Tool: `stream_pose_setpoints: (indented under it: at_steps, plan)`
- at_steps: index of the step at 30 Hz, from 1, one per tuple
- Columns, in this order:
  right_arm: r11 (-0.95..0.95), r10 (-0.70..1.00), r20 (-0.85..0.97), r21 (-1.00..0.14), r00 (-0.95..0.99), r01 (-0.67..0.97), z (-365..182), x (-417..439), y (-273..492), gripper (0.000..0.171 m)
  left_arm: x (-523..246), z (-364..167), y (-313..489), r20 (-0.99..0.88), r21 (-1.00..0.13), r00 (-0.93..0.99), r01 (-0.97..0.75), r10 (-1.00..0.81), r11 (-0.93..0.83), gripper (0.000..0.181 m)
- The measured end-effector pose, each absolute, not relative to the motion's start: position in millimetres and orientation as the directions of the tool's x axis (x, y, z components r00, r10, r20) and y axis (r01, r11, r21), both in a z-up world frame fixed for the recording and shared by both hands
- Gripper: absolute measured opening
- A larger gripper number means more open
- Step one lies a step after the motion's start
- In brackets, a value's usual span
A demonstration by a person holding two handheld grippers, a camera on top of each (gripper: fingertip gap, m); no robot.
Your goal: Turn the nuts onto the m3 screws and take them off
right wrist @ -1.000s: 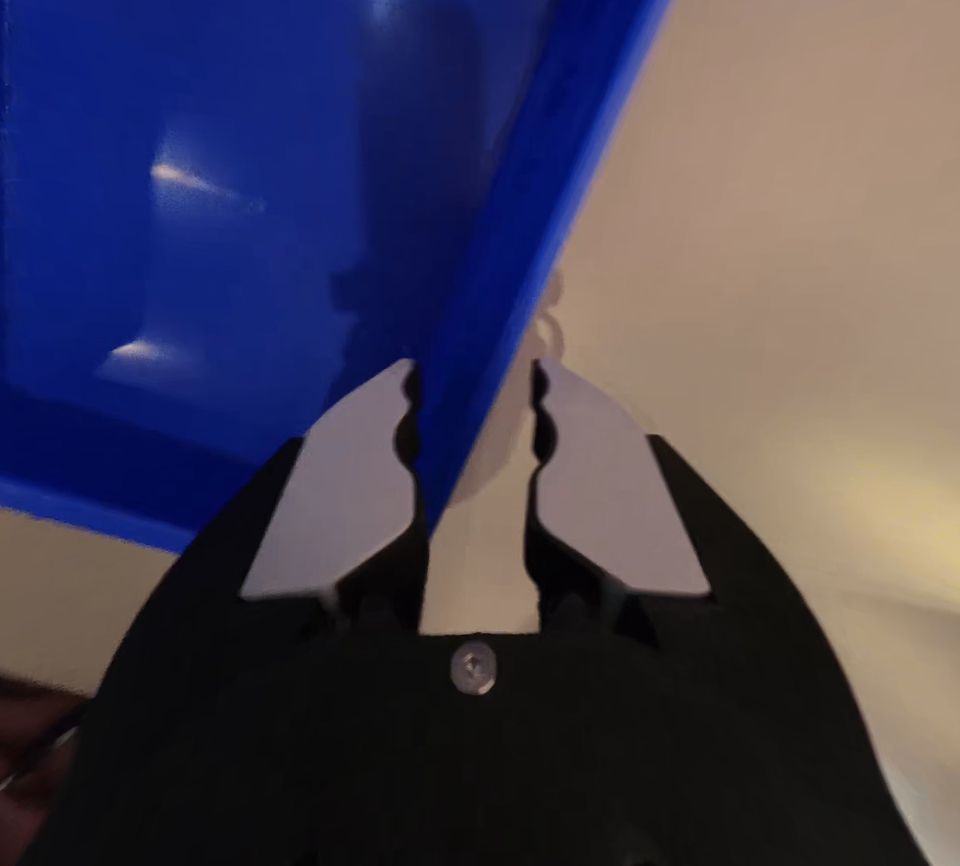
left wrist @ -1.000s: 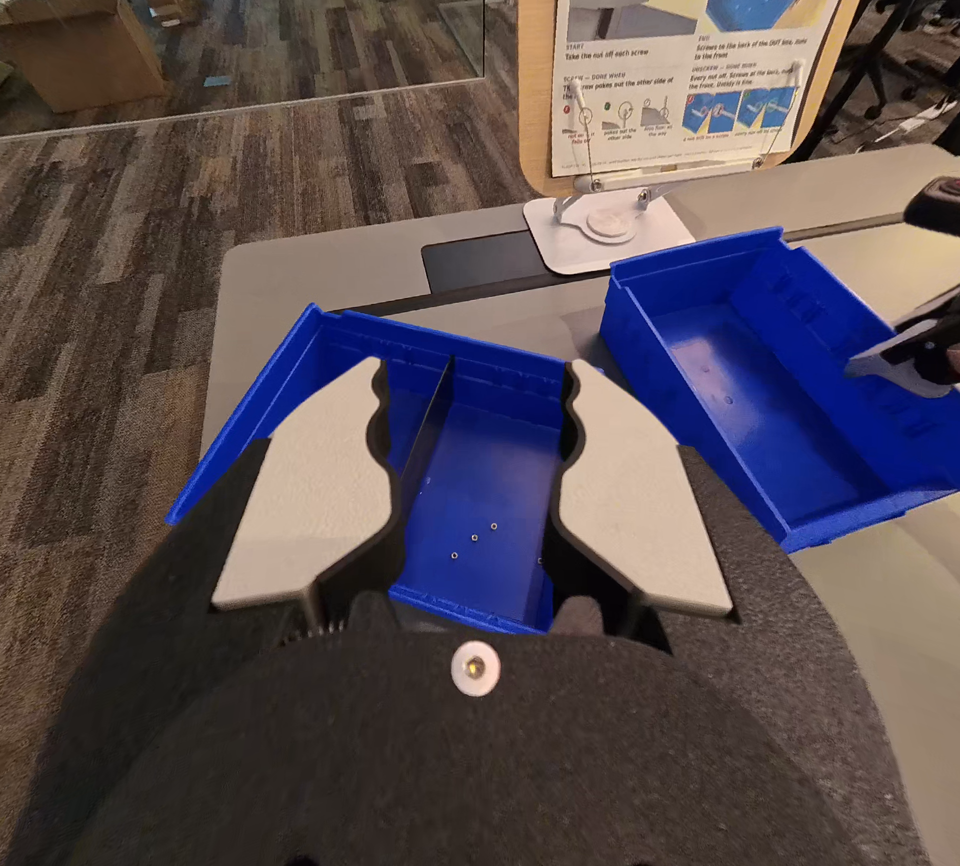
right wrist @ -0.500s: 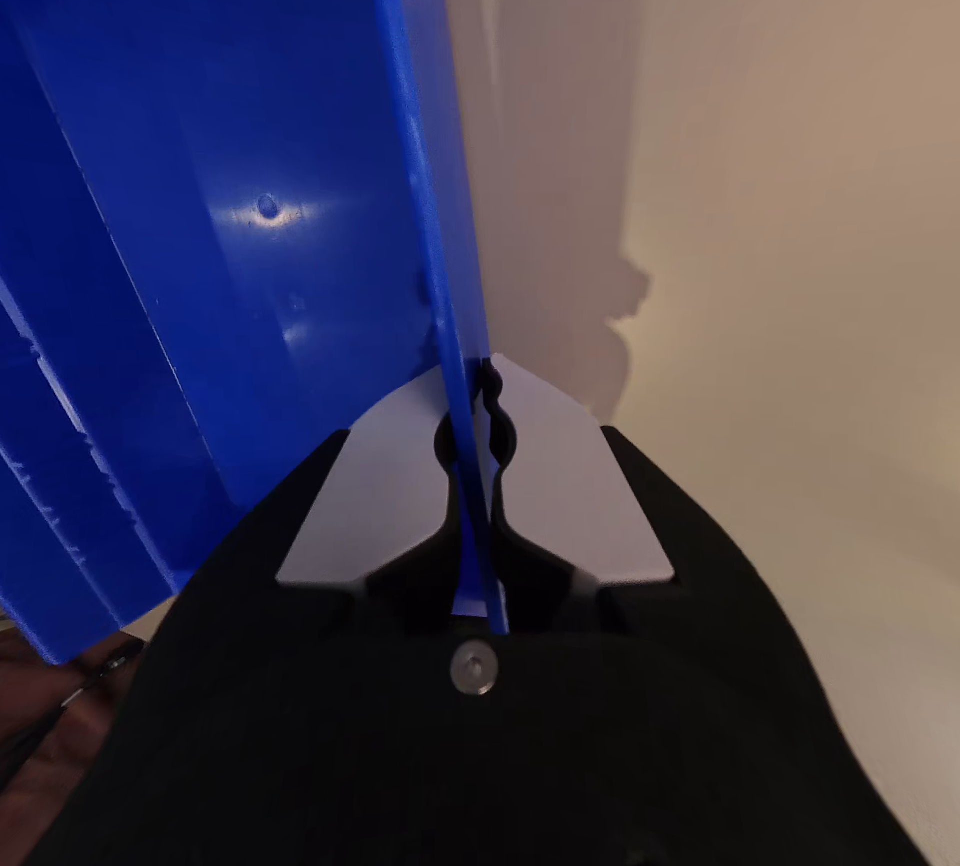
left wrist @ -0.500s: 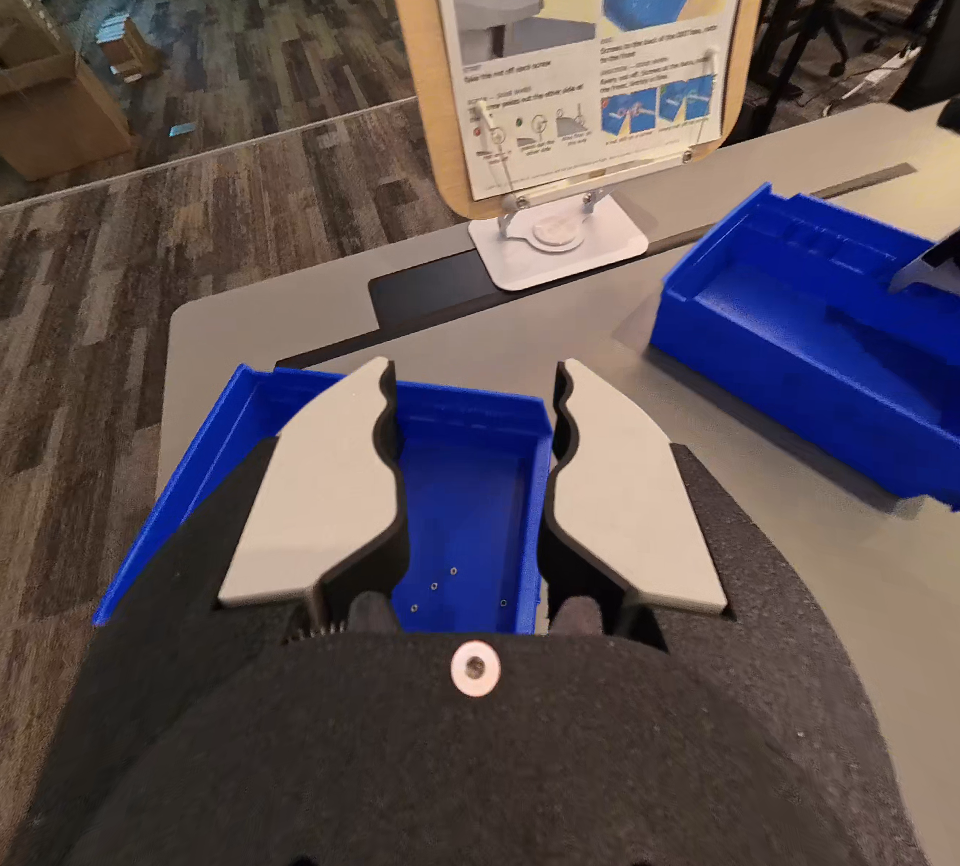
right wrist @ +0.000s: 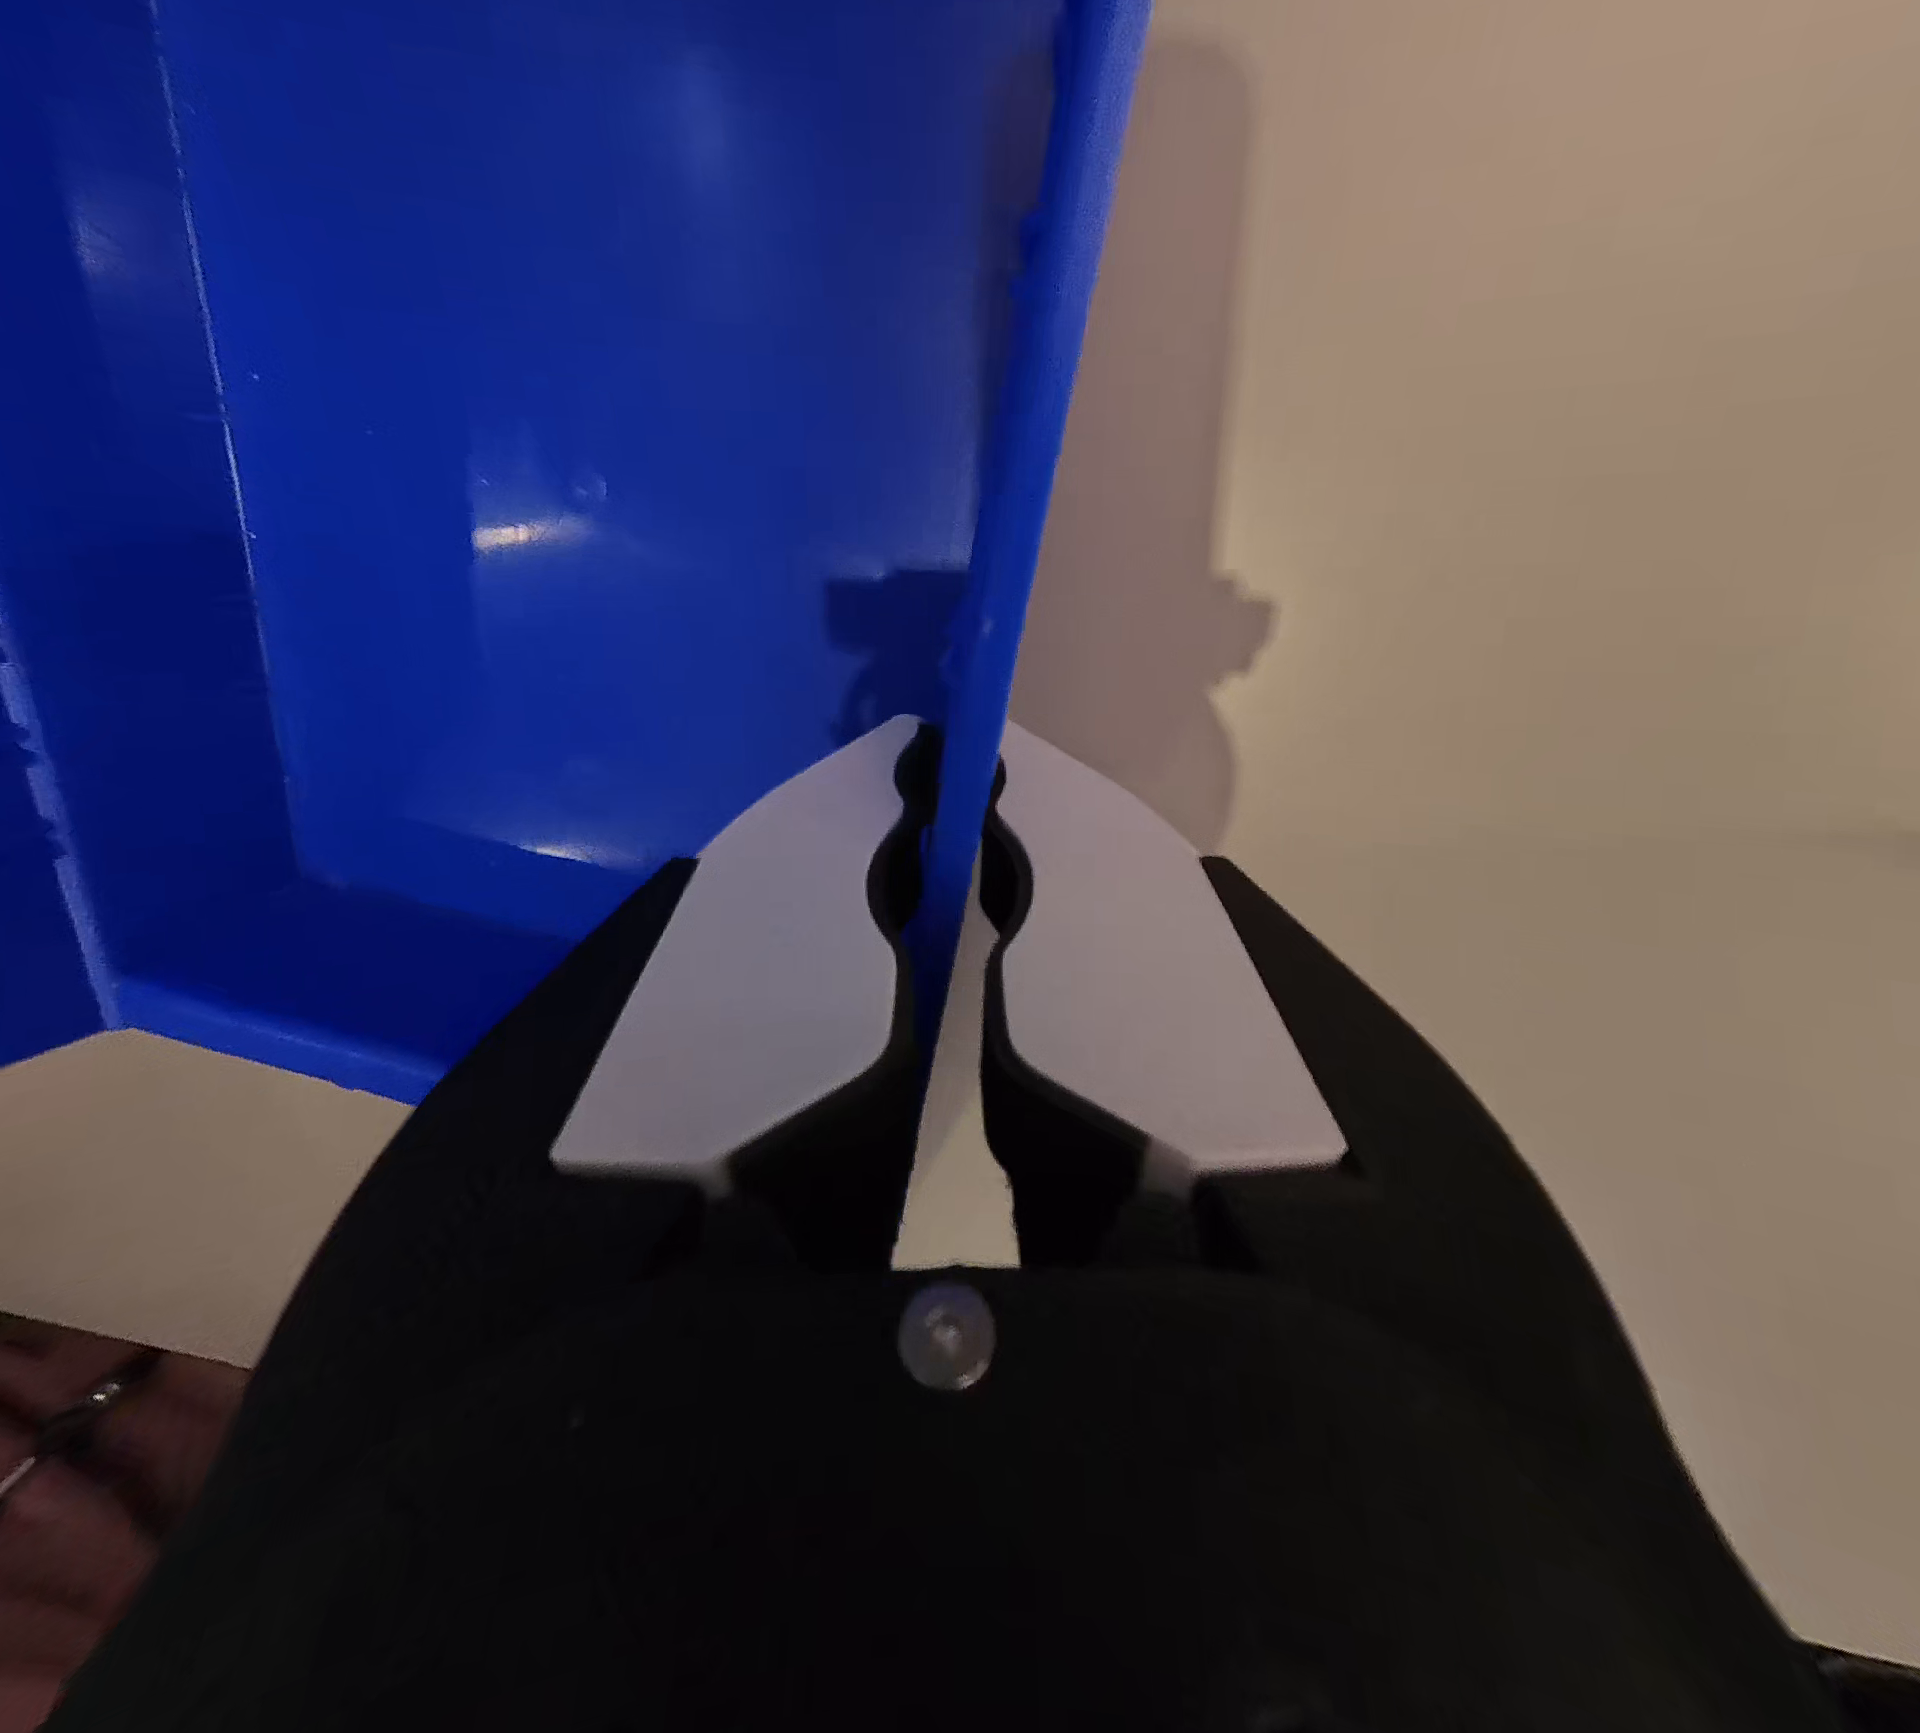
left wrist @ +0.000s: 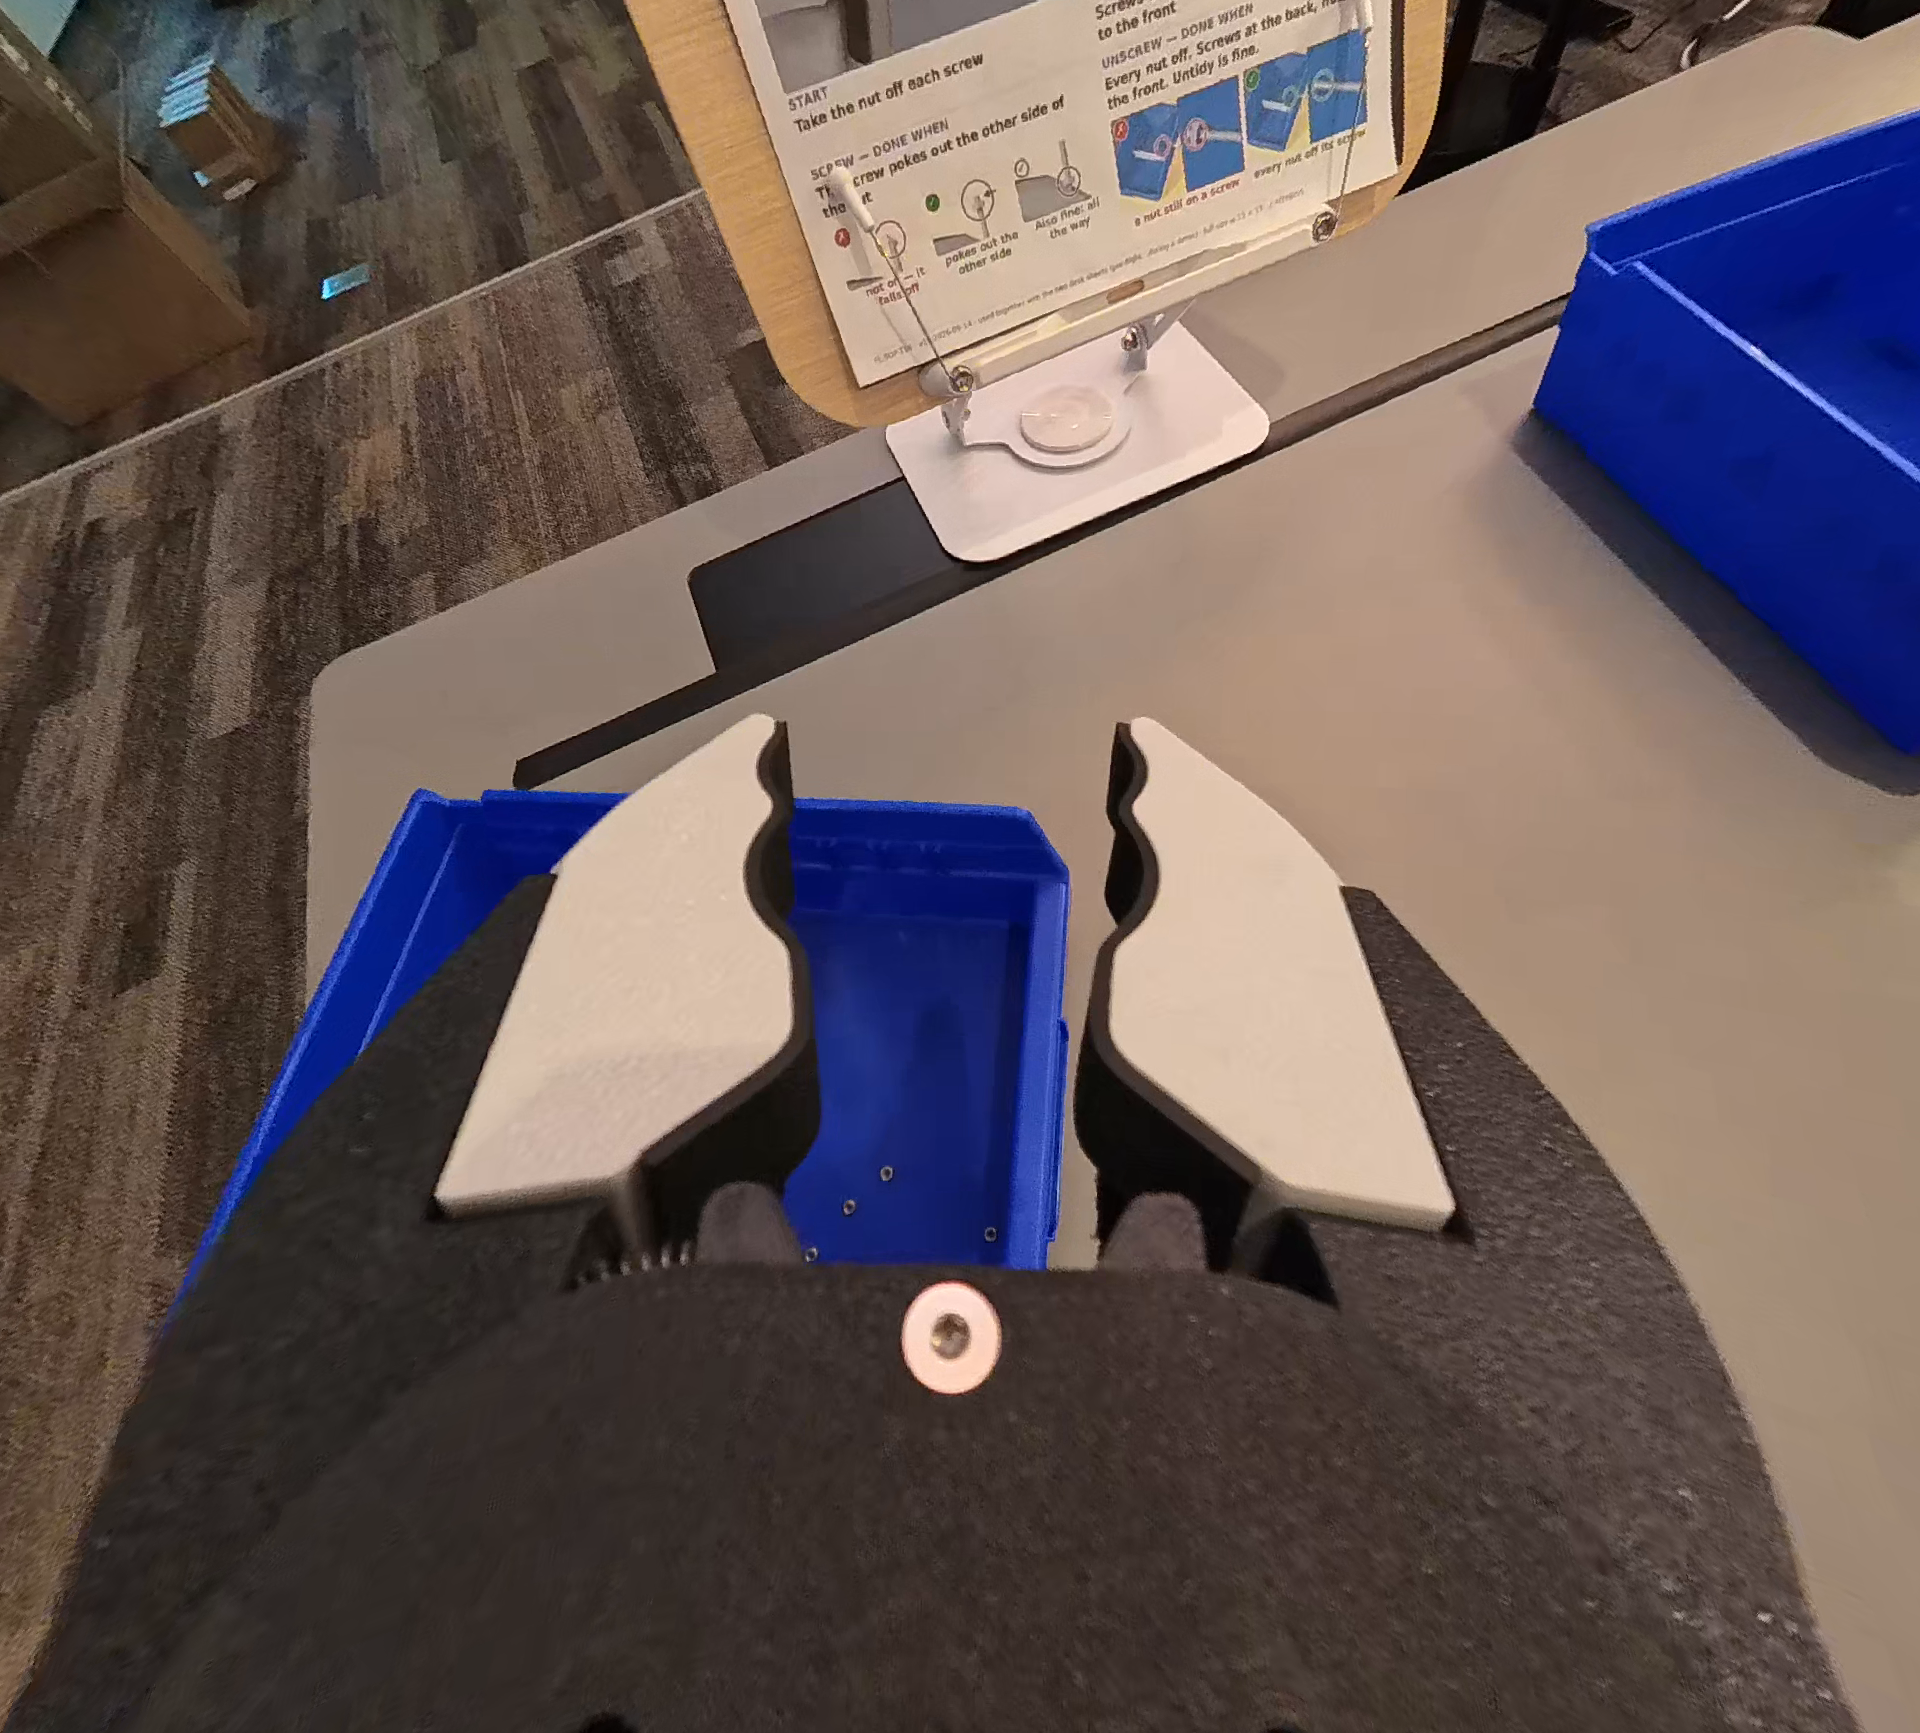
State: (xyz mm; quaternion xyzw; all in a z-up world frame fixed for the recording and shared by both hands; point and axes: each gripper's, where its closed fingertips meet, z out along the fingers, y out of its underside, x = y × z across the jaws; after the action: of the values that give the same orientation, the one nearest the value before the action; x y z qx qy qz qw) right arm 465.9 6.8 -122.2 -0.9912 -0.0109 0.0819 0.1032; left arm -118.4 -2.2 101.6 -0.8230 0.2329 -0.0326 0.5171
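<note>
Nuts [left wrist: 868, 1190] lie loose on the near bin's [left wrist: 1049, 1008] floor under my left gripper [left wrist: 951, 748], spread and empty. My right gripper [right wrist: 951, 748] has now clamped the far bin's [right wrist: 1081, 229] wall, dragging it clear.

Floor [left wrist: 312, 457]: we see wood-look planks in mixed grey and brown, running past the counter's far edge.
Counter [left wrist: 1299, 696]: we find a smooth grey top with a rounded corner and a dark strip [left wrist: 790, 582] along its back.
Cardboard boxes [left wrist: 94, 301]: we spot them on the floor at far left.
Light: we note warm indoor light, soft shadows.
</note>
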Motion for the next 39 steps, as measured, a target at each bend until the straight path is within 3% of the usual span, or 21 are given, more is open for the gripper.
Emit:
stream_pose_setpoints:
  at_steps: [15,19,21,24,27,29,32,39]
  plan:
    - [-0.957,0.226,-0.144,-0.218,0.963,0.192,-121,473,3,0.009,-105,84,7,-0.231,-0.823,0.874,-0.41,-0.428,-0.393,0.06]
    - [-0.888,0.227,-0.093,-0.428,0.969,0.168,-87,472,19,0.02,-108,89,5,-0.202,-0.84,0.875,-0.386,-0.44,-0.382,0.061]
    - [-0.784,0.257,-0.015,-0.588,0.966,0.2,-48,469,27,0.029,-103,96,-3,-0.143,-0.863,0.853,-0.355,-0.501,-0.359,0.06]
    - [-0.509,0.346,0.08,-0.821,0.935,0.259,29,444,27,0.029,-112,118,-12,-0.109,-0.91,0.856,-0.291,-0.506,-0.297,0.061]
    - [-0.125,0.652,0.107,-0.961,0.75,0.245,103,376,-2,0.035,-139,139,-14,-0.073,-0.945,0.896,-0.202,-0.438,-0.256,0.061]
    - [0.073,0.75,0.197,-0.974,0.632,0.217,134,346,-25,0.036,-163,143,-14,-0.032,-0.955,0.928,-0.137,-0.371,-0.261,0.064]
    - [0.251,0.762,0.34,-0.939,0.552,0.233,154,323,-37,0.037,-204,128,-18,0.011,-0.95,0.969,-0.067,-0.245,-0.305,0.064]
    - [0.314,0.829,0.359,-0.933,0.428,0.173,156,302,-31,0.037,-257,55,-54,0.093,-0.865,0.994,0.053,-0.055,-0.499,0.071]
